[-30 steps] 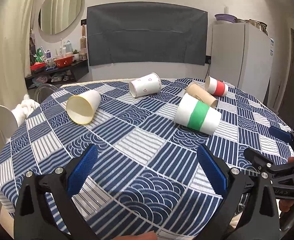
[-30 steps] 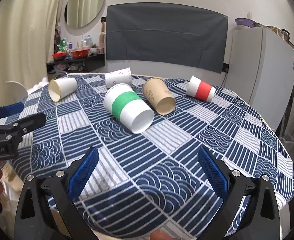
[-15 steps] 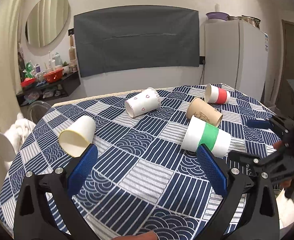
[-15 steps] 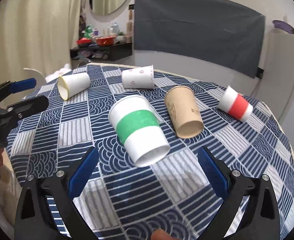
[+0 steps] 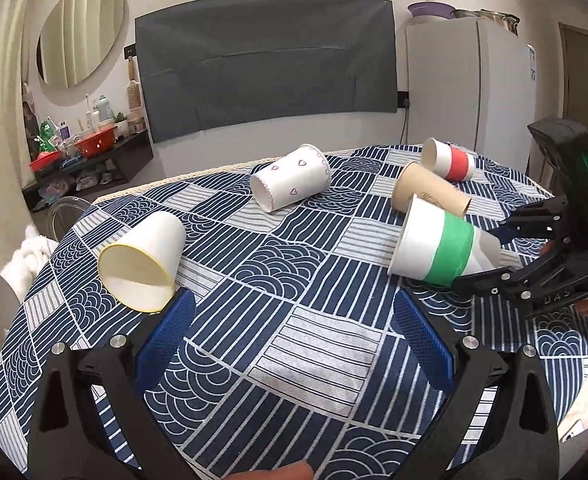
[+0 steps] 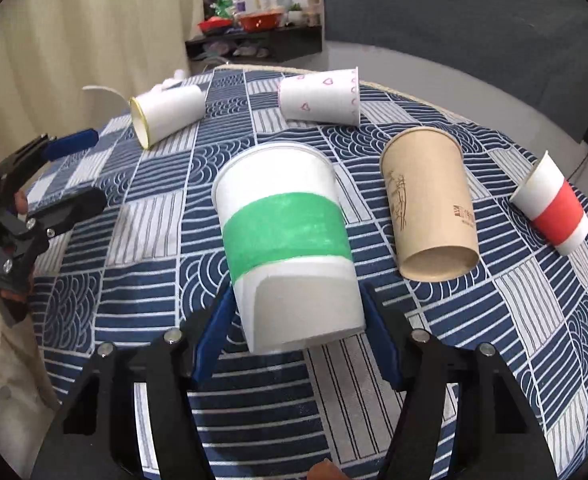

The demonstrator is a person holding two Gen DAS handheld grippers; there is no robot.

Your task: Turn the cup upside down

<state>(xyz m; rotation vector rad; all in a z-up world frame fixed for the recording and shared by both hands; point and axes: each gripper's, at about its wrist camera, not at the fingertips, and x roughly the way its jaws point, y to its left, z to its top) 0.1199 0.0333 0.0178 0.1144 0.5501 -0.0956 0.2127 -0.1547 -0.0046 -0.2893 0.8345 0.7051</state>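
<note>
Blue-and-white patterned cloth covers the round bench (image 5: 294, 264), where we see five paper cups lying on their sides. Our green-banded cup (image 6: 286, 248) lies near the middle, base toward us, brown cup (image 6: 430, 208) just to its right. Our right hand-held gripper (image 6: 294, 328) is clenched around its base end; the left hand-held gripper (image 5: 294, 328) hangs released over bare cloth. We judge the cup light and thin-walled, easily crushed, so a gentle squeeze near the stiffer base suits the flip.
</note>
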